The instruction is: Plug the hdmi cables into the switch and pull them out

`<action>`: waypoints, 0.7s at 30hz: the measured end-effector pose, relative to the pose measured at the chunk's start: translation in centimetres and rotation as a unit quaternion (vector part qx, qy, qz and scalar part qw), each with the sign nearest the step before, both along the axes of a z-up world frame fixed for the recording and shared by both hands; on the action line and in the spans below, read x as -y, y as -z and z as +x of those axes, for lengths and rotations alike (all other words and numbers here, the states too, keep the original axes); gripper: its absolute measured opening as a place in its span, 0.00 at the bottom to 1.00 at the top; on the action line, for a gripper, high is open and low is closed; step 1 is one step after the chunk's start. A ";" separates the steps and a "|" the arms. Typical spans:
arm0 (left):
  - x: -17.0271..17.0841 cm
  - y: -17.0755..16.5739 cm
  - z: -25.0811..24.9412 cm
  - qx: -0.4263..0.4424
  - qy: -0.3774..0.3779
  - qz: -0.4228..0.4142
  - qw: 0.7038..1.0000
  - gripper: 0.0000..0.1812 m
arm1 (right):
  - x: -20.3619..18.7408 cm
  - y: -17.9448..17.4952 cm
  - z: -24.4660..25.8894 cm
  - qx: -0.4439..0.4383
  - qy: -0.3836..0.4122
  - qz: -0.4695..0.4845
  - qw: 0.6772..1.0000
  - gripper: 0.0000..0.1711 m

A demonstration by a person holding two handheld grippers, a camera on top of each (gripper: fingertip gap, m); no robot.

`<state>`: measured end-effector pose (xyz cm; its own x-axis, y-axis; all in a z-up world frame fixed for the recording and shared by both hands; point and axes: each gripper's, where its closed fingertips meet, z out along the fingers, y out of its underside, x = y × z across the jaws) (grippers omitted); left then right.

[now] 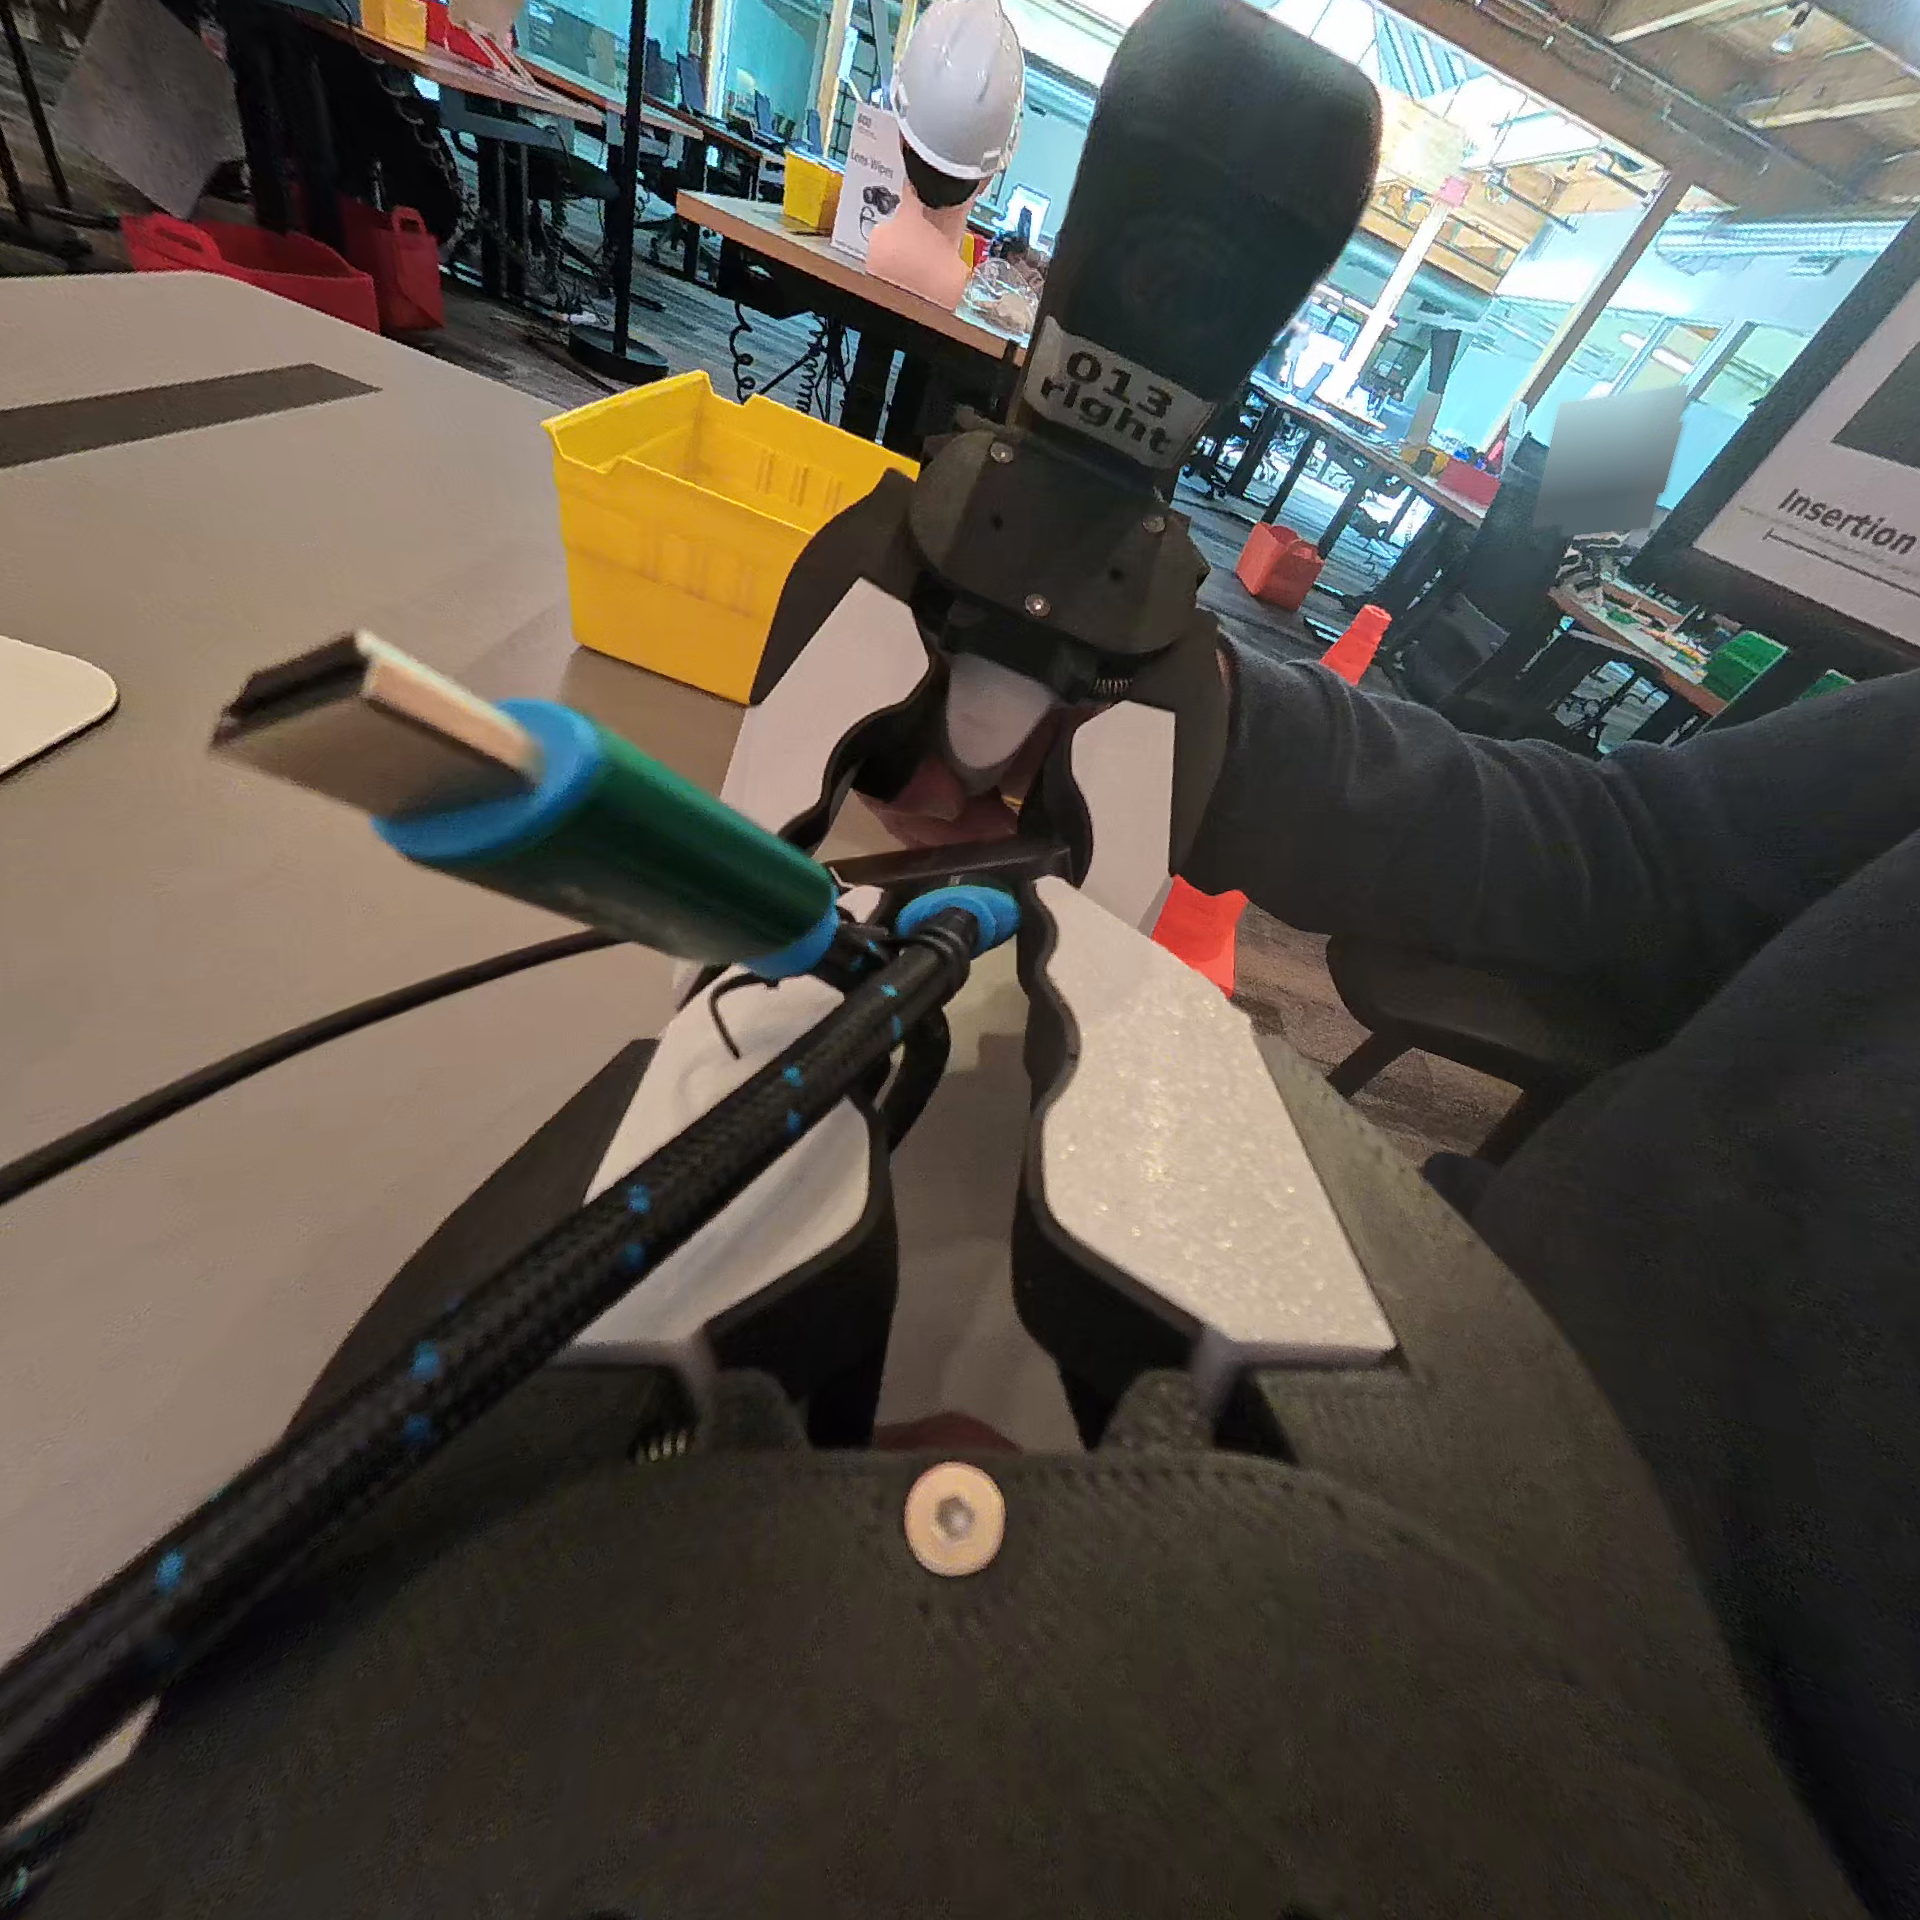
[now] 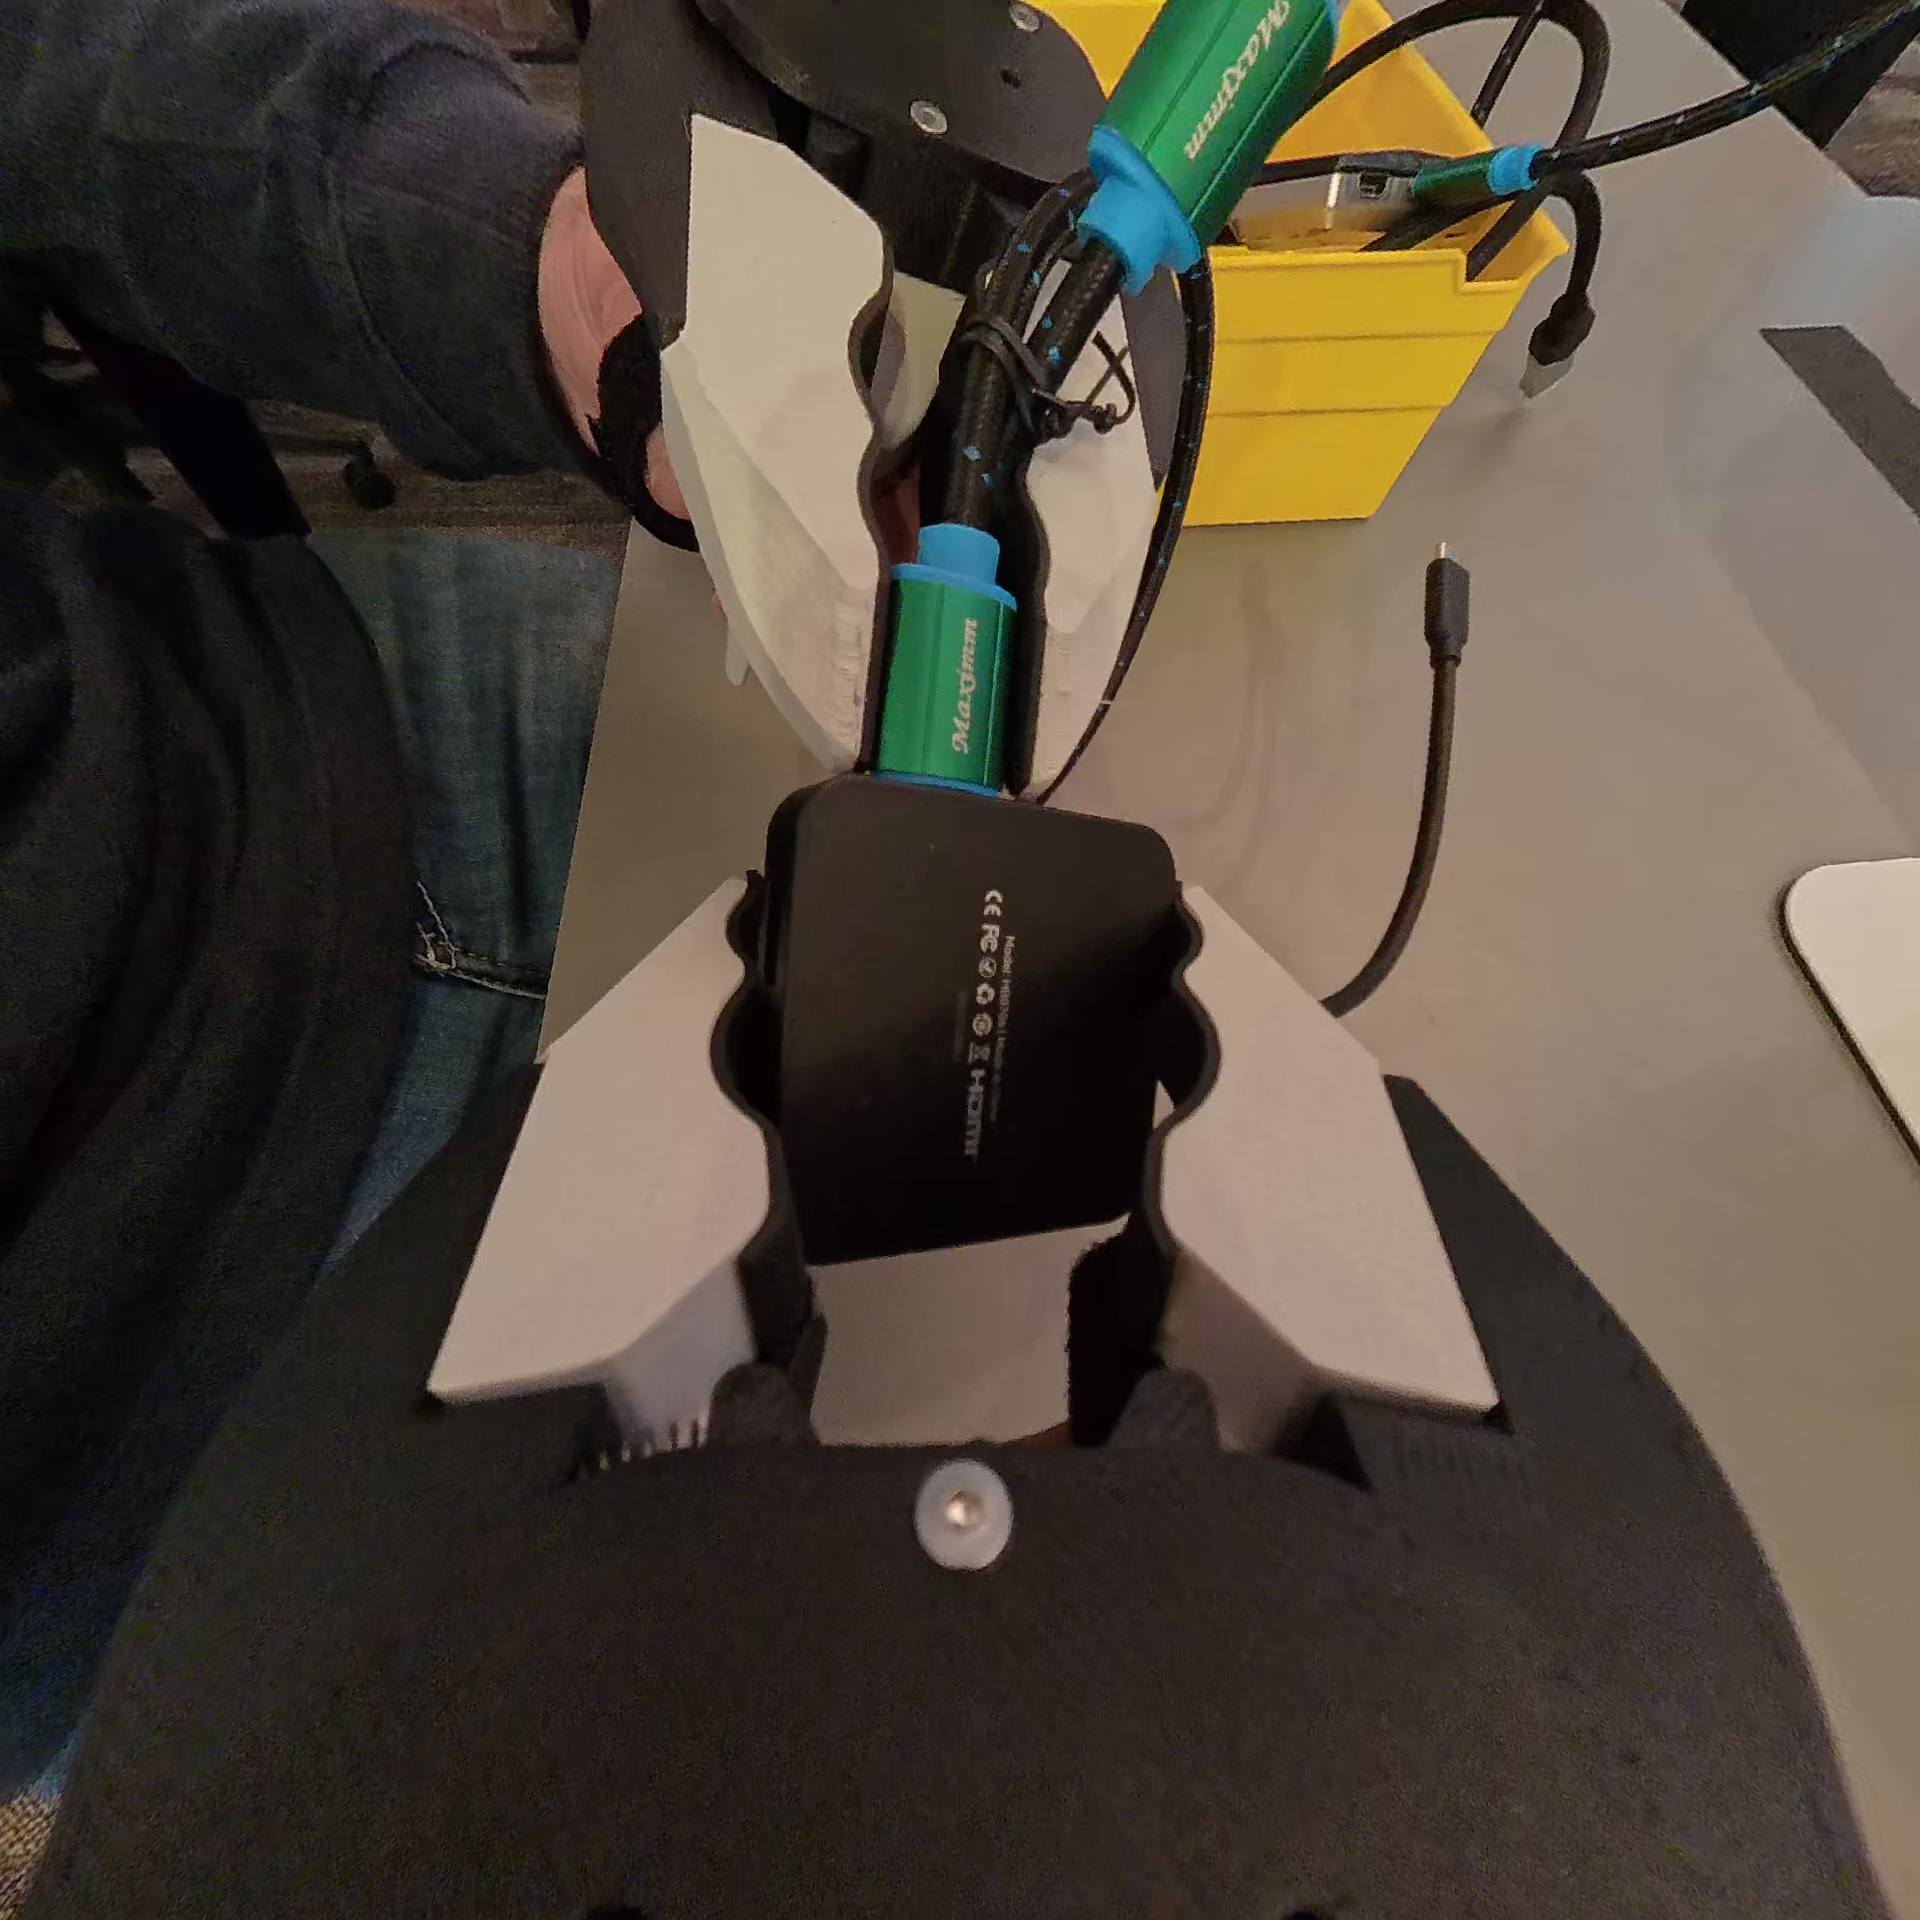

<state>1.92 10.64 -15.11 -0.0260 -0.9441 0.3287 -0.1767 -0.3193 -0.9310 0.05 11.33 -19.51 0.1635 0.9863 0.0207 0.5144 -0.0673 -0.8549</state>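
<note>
**Switch clamped, one HDMI plug seated at its far edge**

The right gripper (image 2: 961,1049) holds the black HDMI switch (image 2: 961,1029) between its white fingers (image 2: 1299,1174), the box lifted above the grey table (image 2: 1558,1039) near its edge. A green-bodied HDMI plug with blue collars (image 2: 940,675) sits in the switch's far edge — the port itself is hidden behind the casing.

The left gripper (image 2: 935,520) faces it, its white fingers (image 2: 769,447) standing on either side of that plug and its braided black-and-blue cable (image 2: 987,416). Whether they actually press on the plug cannot be told: in the left wrist view the gap between the fingers (image 1: 1174,1132) looks narrow, and the cable (image 1: 520,1320) covers most of the left one.

A second green plug (image 1: 582,821) with a bare metal tip hangs free in front of the left camera, blurred and close. In the right wrist view its upper end is cut off by the frame.

Behind stands a yellow bin (image 2: 1340,343) holding more cable and another plug, partly hidden. A thin black cable with a small connector (image 2: 1446,603) lies loose on the table — its other end passes out of sight behind the right gripper.
</note>
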 end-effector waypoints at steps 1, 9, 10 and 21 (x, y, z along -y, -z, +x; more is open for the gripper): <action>0.0 0.0 0.0 0.001 0.000 -0.002 1.000 0.12 | 0.0 0.0 0.0 -0.001 0.001 -0.001 1.000 0.43; -0.1 -0.1 0.1 0.002 -0.006 -0.023 1.000 0.16 | -0.3 0.0 0.3 0.018 0.011 0.019 1.000 0.43; -0.2 -0.1 0.1 0.000 -0.010 -0.024 1.000 0.20 | -0.3 0.2 0.4 0.027 0.012 0.023 0.999 0.43; -0.1 -0.6 0.1 0.013 -0.010 -0.023 1.000 0.12 | -0.4 -0.2 0.2 0.016 0.016 0.023 0.999 0.43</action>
<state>2.05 10.78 -14.49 -0.0169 -0.9282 0.3717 -0.1454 -0.3655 -0.9194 0.25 11.70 -19.28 0.1937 0.9784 0.0720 0.5395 -0.0450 -0.8408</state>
